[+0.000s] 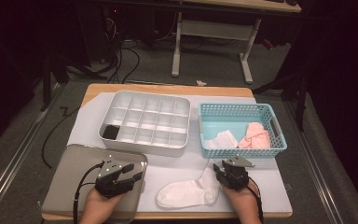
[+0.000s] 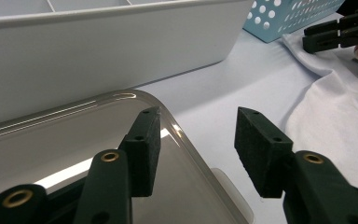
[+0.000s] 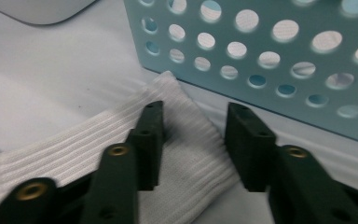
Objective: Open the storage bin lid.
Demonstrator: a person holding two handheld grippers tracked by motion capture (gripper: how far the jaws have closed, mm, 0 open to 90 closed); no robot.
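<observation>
A white sock (image 1: 189,192) lies flat on the white sheet near the table's front edge, with its ribbed cuff (image 3: 74,144) toward the blue basket. My right gripper (image 1: 219,168) is at that cuff, its jaws apart over the ribbed fabric (image 3: 193,130) and not pinching it. My left gripper (image 1: 135,170) hovers open over the corner of a grey lid (image 1: 70,172), nothing between its fingers (image 2: 198,135). In the left gripper view the sock (image 2: 335,116) lies at the right, with the right gripper (image 2: 340,32) beyond it.
A white divided organizer (image 1: 144,147) sits mid-table, a black item (image 1: 110,132) in its front left compartment. The blue perforated basket (image 1: 237,108) to its right holds pink socks (image 1: 256,137) and a white one (image 1: 221,139). The basket wall (image 3: 261,46) rises close ahead of the right jaws.
</observation>
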